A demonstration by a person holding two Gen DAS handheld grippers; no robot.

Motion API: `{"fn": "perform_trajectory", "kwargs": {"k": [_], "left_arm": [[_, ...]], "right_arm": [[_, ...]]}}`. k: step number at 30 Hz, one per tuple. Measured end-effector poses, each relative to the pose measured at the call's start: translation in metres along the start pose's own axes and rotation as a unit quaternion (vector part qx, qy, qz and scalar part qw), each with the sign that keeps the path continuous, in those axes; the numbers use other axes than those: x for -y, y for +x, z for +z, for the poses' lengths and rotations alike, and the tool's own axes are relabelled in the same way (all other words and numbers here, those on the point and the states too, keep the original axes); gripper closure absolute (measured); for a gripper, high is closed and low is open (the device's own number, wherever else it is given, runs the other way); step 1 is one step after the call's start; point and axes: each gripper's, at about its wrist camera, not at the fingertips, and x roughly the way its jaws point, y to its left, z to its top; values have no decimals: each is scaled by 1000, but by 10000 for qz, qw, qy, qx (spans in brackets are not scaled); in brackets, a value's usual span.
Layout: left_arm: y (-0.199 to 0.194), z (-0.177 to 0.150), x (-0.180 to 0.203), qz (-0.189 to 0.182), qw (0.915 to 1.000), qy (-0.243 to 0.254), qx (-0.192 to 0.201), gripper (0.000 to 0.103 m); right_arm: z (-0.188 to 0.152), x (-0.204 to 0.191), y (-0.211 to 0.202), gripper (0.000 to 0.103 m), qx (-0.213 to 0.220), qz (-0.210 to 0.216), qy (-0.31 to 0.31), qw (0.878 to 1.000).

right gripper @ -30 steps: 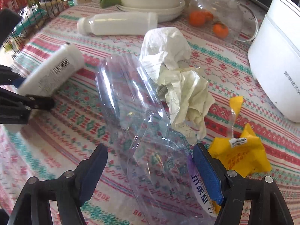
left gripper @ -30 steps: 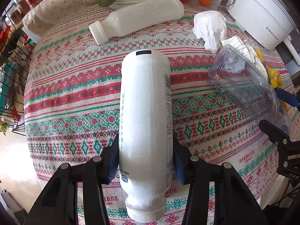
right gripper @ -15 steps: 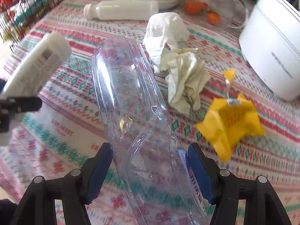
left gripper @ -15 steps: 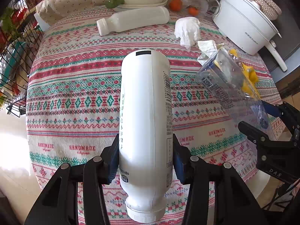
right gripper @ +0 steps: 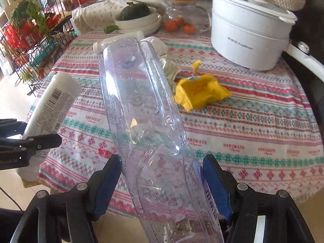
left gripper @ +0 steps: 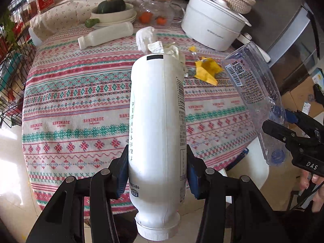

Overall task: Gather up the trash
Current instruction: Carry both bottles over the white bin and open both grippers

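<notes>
A white bottle (left gripper: 157, 133) is clamped between the blue pads of the left gripper (left gripper: 157, 173), cap toward the camera, held above the patterned tablecloth (left gripper: 81, 93). To the right, a clear plastic bottle (right gripper: 145, 125) is gripped by the right gripper (right gripper: 162, 182). A second white bottle (left gripper: 106, 34), crumpled tissues (left gripper: 144, 37) and a yellow wrapper (right gripper: 199, 93) are seen lying on the table.

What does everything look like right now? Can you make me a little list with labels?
left gripper: shut on opaque white plastic bottle, cap nearest the camera
right gripper: shut on crumpled clear plastic bottle
trash on patterned tablecloth: second white bottle lying down, crumpled white tissues, yellow wrapper
also there: white electric pot
</notes>
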Motion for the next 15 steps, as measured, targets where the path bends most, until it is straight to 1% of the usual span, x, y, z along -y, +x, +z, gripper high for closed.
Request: {"fn": "perform_trajectory", "kwargs": {"k": [4,9,10,11,12,14,15], "left_arm": [[-5,-15,23,-216,9995,236,23,52],[-10,-37,60,-514,9969,585,-57,52],[-9,-41,68,-584,9960,669,-94,52],[-8,-44,77,-652,9949,759,-124,52],[-6,-47,84,-723,9936,850,-151,52],[-2,-53,104,-875,9898,1084,-285,52],[1,-56,114,-952,9876,1193,-353,52]], "right_arm": [[-29,19,-26,32,91,-39,239,9997],[-64,45,-48,32,176,55,735,9971],[-71,51,-51,33,178,77,841,9963],[-75,55,-54,46,148,93,929,9955],[-79,61,-56,47,73,108,1034,9946],[-86,70,-62,47,147,164,1168,9929],[-90,73,-63,47,156,125,1176,9929]]}}
